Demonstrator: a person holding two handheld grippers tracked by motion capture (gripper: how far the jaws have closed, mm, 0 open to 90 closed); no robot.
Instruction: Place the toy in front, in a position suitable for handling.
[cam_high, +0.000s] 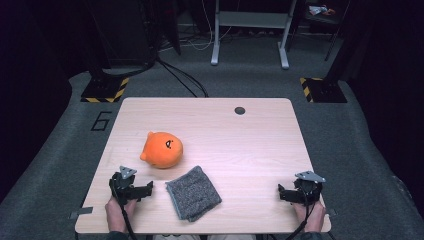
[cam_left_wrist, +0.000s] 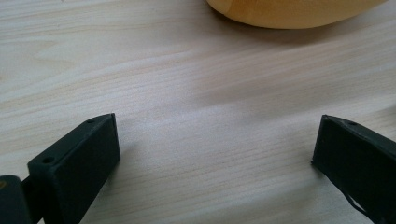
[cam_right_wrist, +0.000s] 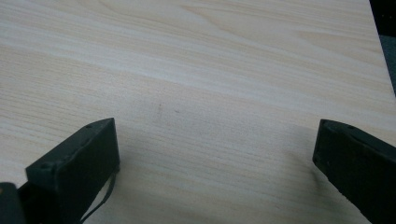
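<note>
From the high view, an orange plush toy (cam_high: 161, 149) sits on the left half of the light wooden bench (cam_high: 250, 150). It is round and soft-looking, with a small dark face mark on its front and a little nub at its upper left. Just beside it, toward the person, lies a folded grey cloth (cam_high: 193, 193), speckled and roughly square, lying askew. The left tool (cam_high: 142, 190) rests near the bench's front left edge, close to the cloth's left side; the right tool (cam_high: 284, 194) rests well apart at the front right.

In the left gripper view, the left tool (cam_left_wrist: 215, 140) stands wide, with bare wood between its jaws; the plush toy's orange underside (cam_left_wrist: 289, 11) shows at the top edge.

In the right gripper view, the right tool (cam_right_wrist: 215, 140) also stands wide over bare wood, holding nothing
</note>
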